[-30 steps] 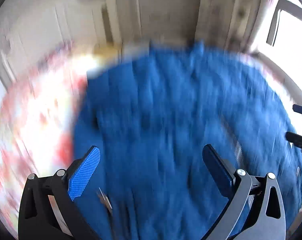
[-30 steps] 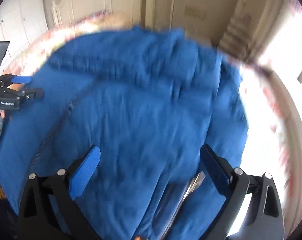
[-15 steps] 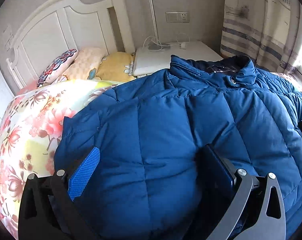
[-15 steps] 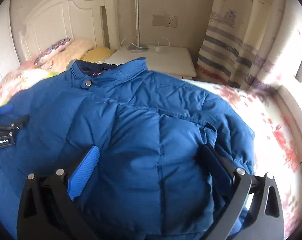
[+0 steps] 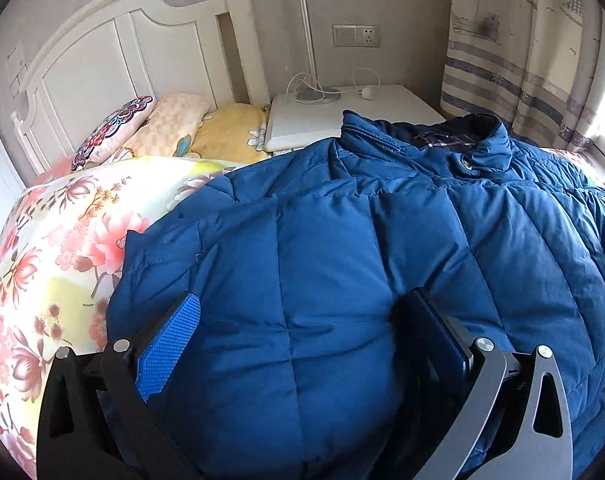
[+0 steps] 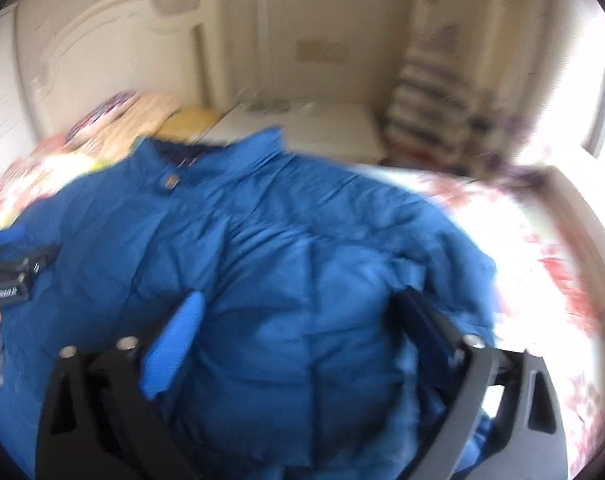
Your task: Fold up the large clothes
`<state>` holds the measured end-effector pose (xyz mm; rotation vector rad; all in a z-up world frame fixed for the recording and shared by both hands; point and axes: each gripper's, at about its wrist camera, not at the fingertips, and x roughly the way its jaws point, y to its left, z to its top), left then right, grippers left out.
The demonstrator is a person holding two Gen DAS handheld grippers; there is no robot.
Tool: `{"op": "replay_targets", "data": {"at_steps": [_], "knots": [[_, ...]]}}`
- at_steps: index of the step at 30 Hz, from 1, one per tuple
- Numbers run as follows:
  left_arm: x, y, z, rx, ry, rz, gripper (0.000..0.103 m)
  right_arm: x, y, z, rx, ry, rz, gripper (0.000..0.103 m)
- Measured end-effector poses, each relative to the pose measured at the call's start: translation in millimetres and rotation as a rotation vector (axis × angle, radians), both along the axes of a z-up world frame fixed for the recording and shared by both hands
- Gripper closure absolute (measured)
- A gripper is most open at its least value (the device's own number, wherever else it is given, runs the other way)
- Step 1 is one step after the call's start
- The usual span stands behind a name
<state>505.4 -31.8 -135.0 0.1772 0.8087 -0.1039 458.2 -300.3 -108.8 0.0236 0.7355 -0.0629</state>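
Observation:
A large blue quilted jacket (image 5: 342, 248) lies spread on the bed, its collar at the far end. My left gripper (image 5: 302, 300) is low over the jacket's near left part. Its jaws stand wide open and a puffed panel bulges up between the fingers. My right gripper (image 6: 298, 300) hangs over the near right part of the jacket (image 6: 302, 260). Its jaws are closing, with jacket fabric between them and the blue pad (image 6: 174, 344) still bare. The right wrist view is blurred. The left gripper (image 6: 14, 276) shows at its left edge.
A floral bedspread (image 5: 62, 240) covers the bed and shows to the jacket's right too (image 6: 522, 240). Pillows (image 5: 162, 128) lean on a white headboard (image 5: 102, 52). Behind the collar is a white nightstand (image 5: 354, 108) with a lamp pole and cables. A curtain (image 5: 522, 60) hangs at right.
Both grippers swept across the jacket a second ago and settled low on its near part. The left view has held still since; the right view has blurred and tilted.

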Motion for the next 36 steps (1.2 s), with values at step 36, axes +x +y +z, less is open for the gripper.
{"op": "replay_targets", "data": {"at_steps": [36], "knots": [[-336,180,-23,-0.147,0.088,0.018,0.005,-377,-80,-29,0.224,0.080,0.112,0.010]]}}
